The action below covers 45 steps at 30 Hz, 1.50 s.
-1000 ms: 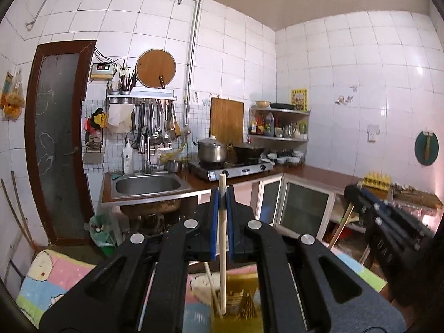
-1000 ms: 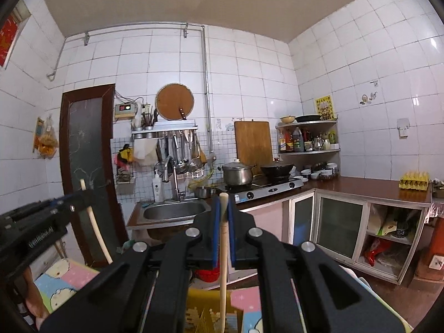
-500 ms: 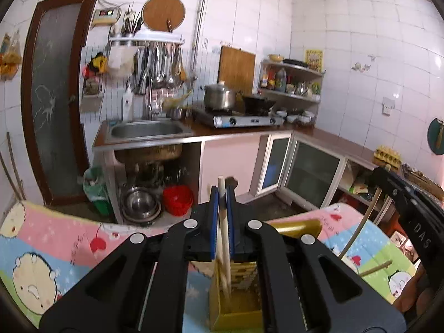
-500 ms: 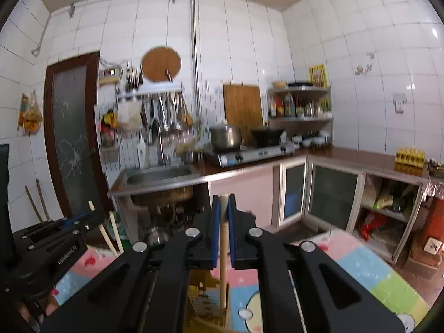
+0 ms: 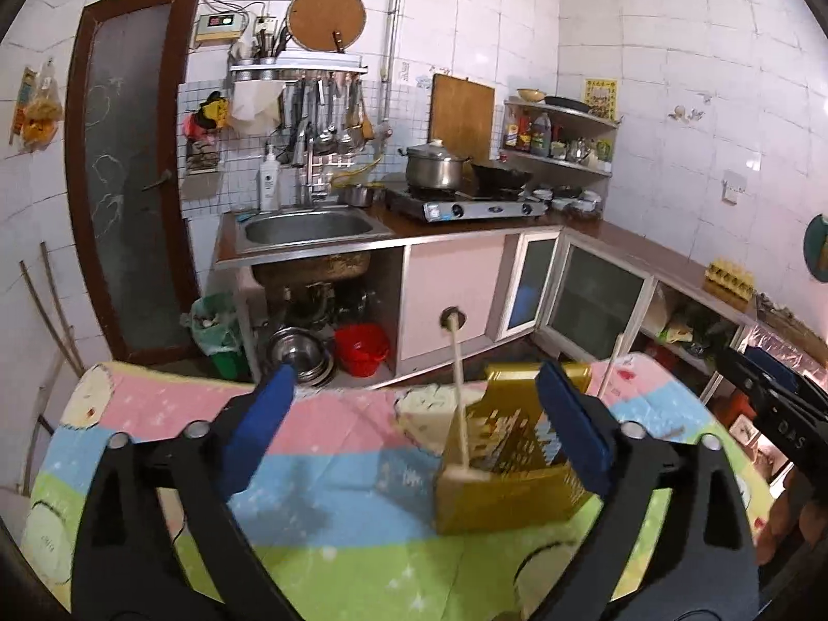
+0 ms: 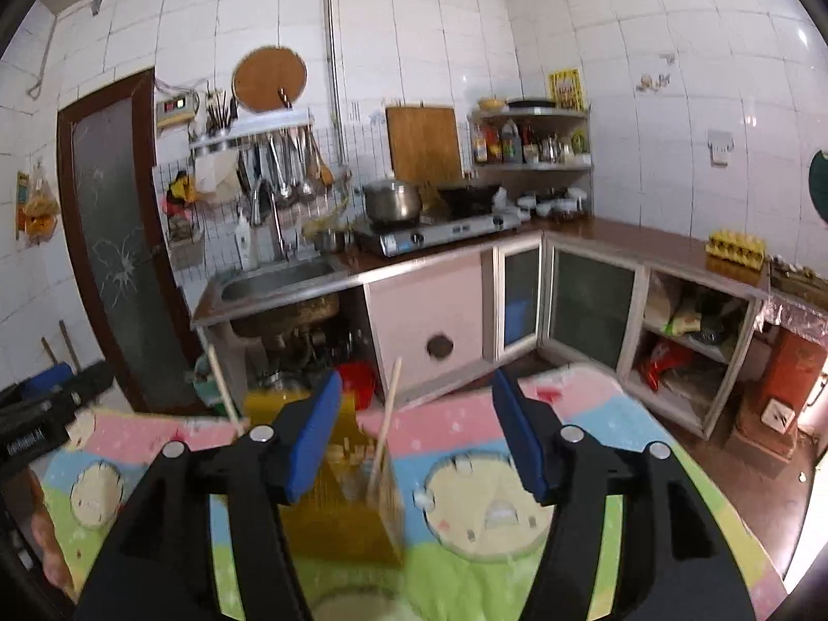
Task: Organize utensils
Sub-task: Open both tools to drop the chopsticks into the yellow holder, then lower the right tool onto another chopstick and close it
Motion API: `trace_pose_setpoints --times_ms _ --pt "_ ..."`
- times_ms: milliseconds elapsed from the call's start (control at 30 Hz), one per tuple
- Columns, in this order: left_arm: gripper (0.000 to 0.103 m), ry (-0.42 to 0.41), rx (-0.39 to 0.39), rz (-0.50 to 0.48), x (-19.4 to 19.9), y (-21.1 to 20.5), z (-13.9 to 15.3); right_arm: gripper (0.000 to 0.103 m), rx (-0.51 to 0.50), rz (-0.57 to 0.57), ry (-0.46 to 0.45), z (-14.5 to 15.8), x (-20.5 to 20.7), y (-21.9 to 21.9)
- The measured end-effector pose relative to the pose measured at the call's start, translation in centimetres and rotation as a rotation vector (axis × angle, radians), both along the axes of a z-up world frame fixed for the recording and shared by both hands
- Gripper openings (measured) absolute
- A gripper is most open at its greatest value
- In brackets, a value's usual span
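Note:
A yellow perforated utensil holder (image 5: 509,458) stands on the pastel cartoon tablecloth (image 5: 321,471); it also shows in the right wrist view (image 6: 341,497). Two pale wooden chopsticks stand in it: one (image 5: 459,398) leans left, the other (image 5: 610,372) rises at its far right. In the right wrist view they are at the middle (image 6: 385,429) and left (image 6: 222,388). My left gripper (image 5: 422,434) is open and empty, just before the holder. My right gripper (image 6: 416,440) is open and empty above the holder. The right gripper's body shows at the left view's right edge.
Beyond the table is a kitchen counter with a steel sink (image 5: 305,230), a gas stove with a pot (image 5: 434,171), and glass-door cabinets (image 5: 595,300). Bowls and a red bucket (image 5: 362,349) sit under the sink. A dark door (image 5: 129,181) is at left.
Both grippers were shut on a chopstick each, lowered them into the yellow holder, and have now opened. Both chopsticks stand in the holder, free of the jaws.

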<state>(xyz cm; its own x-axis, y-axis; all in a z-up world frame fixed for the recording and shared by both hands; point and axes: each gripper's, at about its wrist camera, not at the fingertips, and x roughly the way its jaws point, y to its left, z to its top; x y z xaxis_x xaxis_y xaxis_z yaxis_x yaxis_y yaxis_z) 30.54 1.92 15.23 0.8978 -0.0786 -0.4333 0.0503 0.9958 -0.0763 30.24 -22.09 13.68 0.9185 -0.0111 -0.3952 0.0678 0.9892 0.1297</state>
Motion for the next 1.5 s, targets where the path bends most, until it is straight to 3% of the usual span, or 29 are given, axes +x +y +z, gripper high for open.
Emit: trace_pose_setpoints --times_ms 167,467,667,967,1033,1267,1400,1500 --pt "0.098 0.093 0.003 -0.019 -2.0 0.6 -3.2 0.061 -0.022 0.008 0.092 -4.2 -2.4 0.2" --pt "0.098 0.284 0.005 -0.032 -3.8 0.7 -12.9 0.061 -0.026 0.025 0.253 -13.4 -4.7 1.7" --pt "0.098 0.351 0.045 -0.018 -4.2 0.4 -17.0 0.061 -0.042 0.036 0.309 -16.7 -5.2 2.4" --pt "0.098 0.394 0.058 -0.012 -3.8 0.4 -19.0 0.059 -0.083 0.091 0.362 -17.5 -4.3 4.4" --pt "0.098 0.397 0.059 -0.010 -3.7 0.5 -19.2 0.050 -0.099 0.118 0.381 -17.9 -4.1 5.1" --pt "0.098 0.405 0.034 -0.001 -3.6 1.1 -19.5 0.041 -0.130 0.170 0.405 -18.6 -4.1 6.7" --pt "0.098 0.412 0.034 -0.002 -3.7 1.1 -19.7 0.019 -0.136 0.185 0.433 -19.4 -3.8 7.3" --pt "0.098 0.407 0.043 -0.003 -3.9 0.9 -19.6 0.015 -0.112 0.187 0.422 -19.1 -3.9 7.1"
